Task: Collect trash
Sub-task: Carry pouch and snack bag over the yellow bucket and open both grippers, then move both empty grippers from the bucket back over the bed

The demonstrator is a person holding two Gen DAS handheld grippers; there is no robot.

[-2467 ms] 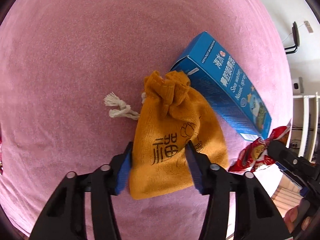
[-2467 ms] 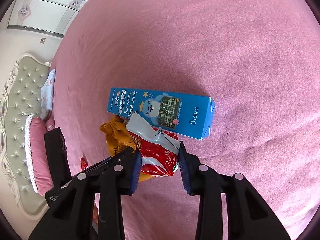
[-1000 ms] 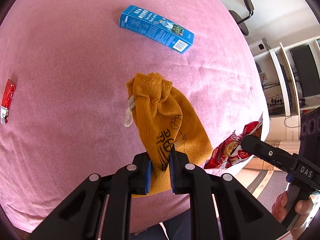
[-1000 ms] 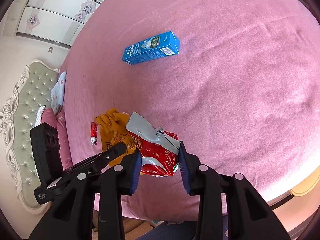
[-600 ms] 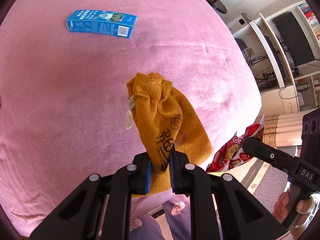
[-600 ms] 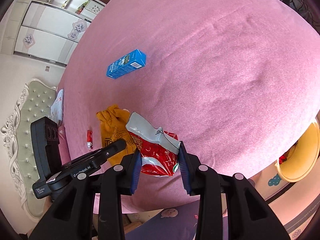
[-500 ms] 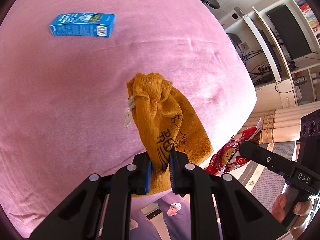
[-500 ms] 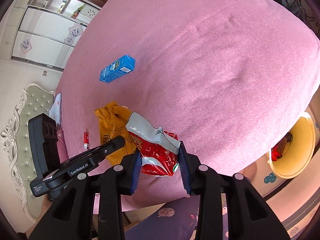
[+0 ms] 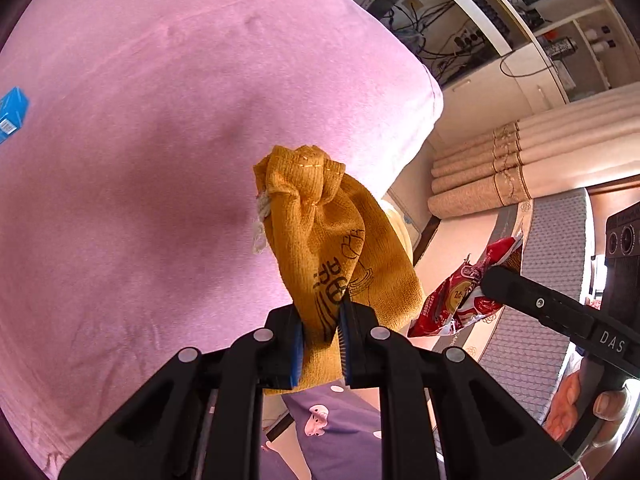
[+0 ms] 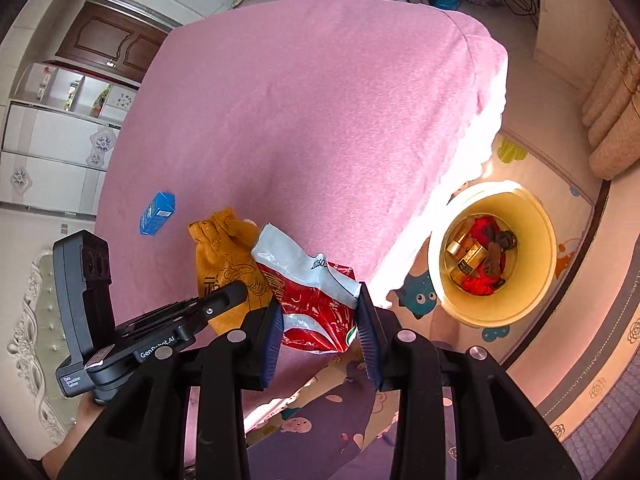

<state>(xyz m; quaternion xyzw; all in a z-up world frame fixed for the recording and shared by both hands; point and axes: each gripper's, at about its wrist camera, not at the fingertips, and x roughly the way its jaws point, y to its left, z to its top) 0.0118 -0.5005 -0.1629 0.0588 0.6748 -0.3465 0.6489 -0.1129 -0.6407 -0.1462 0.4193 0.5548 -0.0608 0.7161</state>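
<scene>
My left gripper is shut on an orange drawstring pouch with black print and holds it in the air over the bed's edge. My right gripper is shut on a red and silver snack wrapper, also lifted. The wrapper shows in the left wrist view, the pouch in the right wrist view. A yellow bin holding trash stands on the floor to the right of the bed. A blue box lies on the pink bed.
The bed corner is near a desk with cables. Rolled curtains lie along the floor. A patterned play mat surrounds the bin. A person's purple patterned trousers are below the grippers.
Both grippers have swung right, away from the bed's middle toward its corner, carrying pouch and wrapper. The blue box has slid to the far left and the bin has come fully into view.
</scene>
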